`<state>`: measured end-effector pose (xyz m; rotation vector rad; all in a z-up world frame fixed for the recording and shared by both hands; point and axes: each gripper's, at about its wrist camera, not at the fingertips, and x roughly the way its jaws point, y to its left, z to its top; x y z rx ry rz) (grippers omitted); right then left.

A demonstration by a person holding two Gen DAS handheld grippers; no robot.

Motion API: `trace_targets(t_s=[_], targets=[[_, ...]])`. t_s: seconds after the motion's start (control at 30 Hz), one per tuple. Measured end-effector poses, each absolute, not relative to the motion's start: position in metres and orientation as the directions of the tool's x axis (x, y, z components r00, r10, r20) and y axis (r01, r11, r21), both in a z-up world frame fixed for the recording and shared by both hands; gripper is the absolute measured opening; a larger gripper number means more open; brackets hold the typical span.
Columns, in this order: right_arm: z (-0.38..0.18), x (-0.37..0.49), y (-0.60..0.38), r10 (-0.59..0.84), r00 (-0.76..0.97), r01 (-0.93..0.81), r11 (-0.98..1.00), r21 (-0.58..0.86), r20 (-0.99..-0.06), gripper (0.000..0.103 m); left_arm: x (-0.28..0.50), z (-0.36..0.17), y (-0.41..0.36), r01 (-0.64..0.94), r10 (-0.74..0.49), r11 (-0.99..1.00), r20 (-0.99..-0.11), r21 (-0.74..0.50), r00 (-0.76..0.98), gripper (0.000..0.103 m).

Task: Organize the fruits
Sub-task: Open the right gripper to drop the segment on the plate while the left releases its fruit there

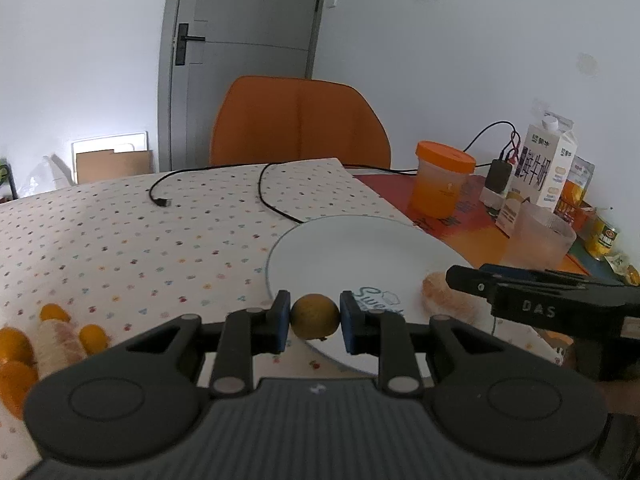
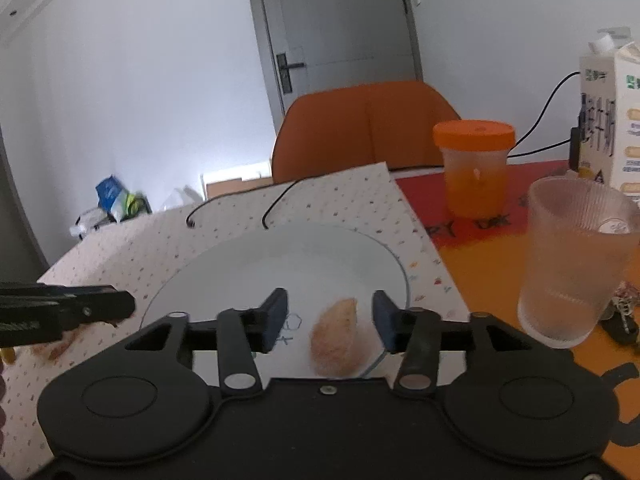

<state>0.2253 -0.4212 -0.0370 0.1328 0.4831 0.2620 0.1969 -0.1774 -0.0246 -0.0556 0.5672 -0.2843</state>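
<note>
Left gripper pinches small round brownish fruit over near rim of white plate. Right gripper wide open, empty, straddling peeled citrus segment lying on plate, long axis roughly along fingers.

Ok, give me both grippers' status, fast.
Left gripper: shut on the small round fruit, at the plate's near rim.
Right gripper: open, empty, the pomelo segment lying between its fingers.
</note>
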Motion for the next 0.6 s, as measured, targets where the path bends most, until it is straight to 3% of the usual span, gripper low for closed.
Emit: trace_targets(t_s=[0.43, 0.6], targets=[[-0.035, 0.211, -0.421, 0.332, 0.839, -0.241, 0.937, 0.252, -0.431, 0.06, 0.196, -0.026, -0.172, 0.215, -0.256, 0.967, -0.529, -0.139, 0.809, 0.028], [-0.033, 0.207, -0.414, 0.346, 0.837, -0.25, 0.931, 0.267, -0.424, 0.07, 0.187, -0.023, -0.157, 0.176, -0.223, 0.975, -0.53, -0.137, 0.818, 0.04]])
